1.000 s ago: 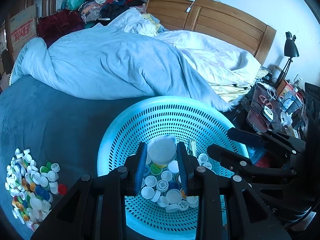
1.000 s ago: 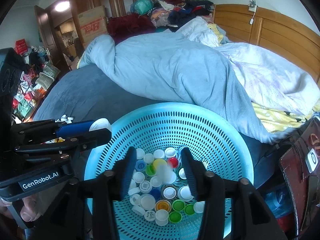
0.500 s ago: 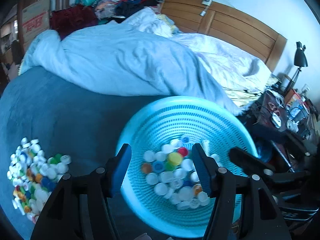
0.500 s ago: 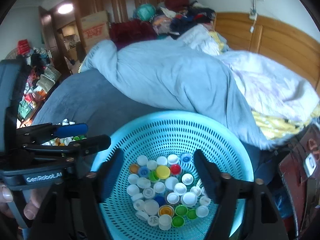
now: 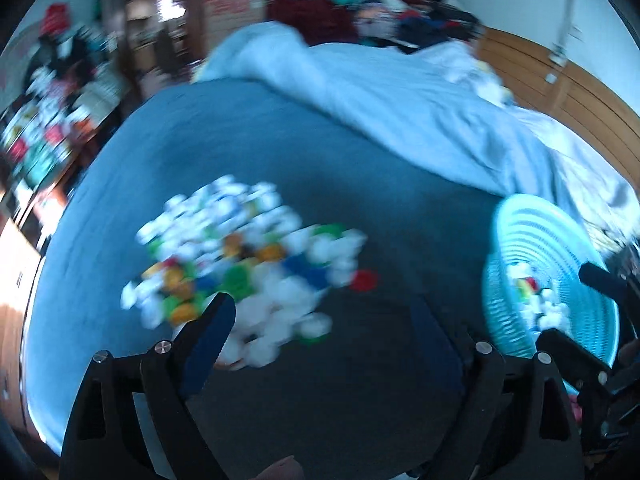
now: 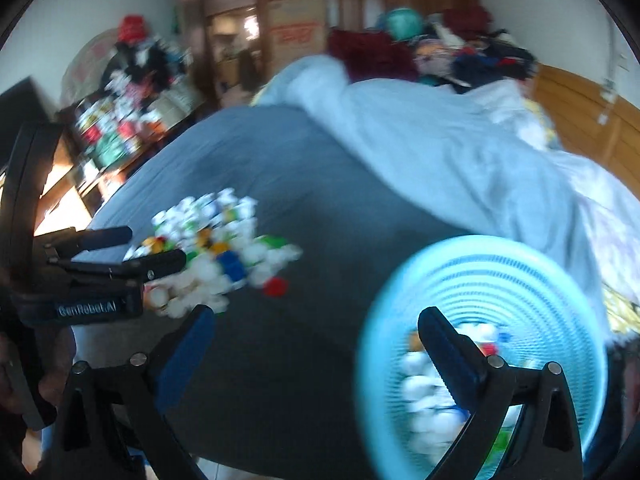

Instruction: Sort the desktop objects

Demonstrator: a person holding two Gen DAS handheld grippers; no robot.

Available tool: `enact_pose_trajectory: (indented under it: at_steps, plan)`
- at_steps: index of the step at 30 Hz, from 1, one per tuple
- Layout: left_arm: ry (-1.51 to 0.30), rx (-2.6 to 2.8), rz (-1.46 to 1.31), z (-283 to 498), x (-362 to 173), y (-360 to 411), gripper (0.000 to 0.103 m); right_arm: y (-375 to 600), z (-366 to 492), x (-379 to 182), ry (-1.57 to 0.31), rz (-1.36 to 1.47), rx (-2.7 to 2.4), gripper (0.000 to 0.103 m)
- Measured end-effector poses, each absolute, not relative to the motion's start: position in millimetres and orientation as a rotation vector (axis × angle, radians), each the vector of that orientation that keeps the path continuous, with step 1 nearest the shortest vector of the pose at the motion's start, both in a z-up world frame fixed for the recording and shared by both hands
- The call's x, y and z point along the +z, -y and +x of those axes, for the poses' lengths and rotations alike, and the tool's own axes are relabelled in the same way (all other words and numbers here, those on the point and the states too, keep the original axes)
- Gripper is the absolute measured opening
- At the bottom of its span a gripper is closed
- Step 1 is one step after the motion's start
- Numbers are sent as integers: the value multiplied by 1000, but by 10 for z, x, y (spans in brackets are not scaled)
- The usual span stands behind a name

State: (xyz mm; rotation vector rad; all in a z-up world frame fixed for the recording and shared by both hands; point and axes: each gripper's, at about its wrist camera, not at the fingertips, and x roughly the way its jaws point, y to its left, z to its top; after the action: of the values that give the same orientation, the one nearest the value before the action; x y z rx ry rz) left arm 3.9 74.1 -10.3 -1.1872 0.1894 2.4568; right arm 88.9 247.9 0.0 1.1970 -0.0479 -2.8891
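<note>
the heap of bottle caps (image 5: 244, 268) lies loose on the dark blue bed cover (image 5: 360, 380), mostly white with green, orange and blue ones mixed in, and a single red cap (image 5: 363, 280) sits just beside its right edge, a little apart from the rest. well to the right stands the pale blue perforated basket (image 5: 516, 216), with a batch of caps already in its bottom. both views are smeared by motion, so single caps are hard to pick out. the left tool (image 5: 320, 320) hangs over the near edge of the heap with its jaws spread wide and nothing between them; the right tool (image 6: 316, 334) is likewise wide and empty, one finger over the bare cover and the other over the basket's rim. judging by this, the step in hand is the reach for another cap. the next move calls for settling on one cap at the fringe, perhaps the red one, lowering the jaws astride it and closing gently, since caps are light and skid on cloth.
</note>
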Motion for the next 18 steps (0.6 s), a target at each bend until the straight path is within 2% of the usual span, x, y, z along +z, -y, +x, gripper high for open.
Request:
enact_pose_trajectory:
  at_steps: [8,13,18]
  plan:
    - [-176,2587,-1395,49,-852,240,86,-1761,579,-777,24,1389,-2694,103]
    - [-159,2657,-1525,43,-1297,655,86,-1488,451,-1296,17,1521,-2624,103]
    - [-112,2712,-1587,-32,-1549,849,86,-1393,338,-1561,31,1562,-2619,103]
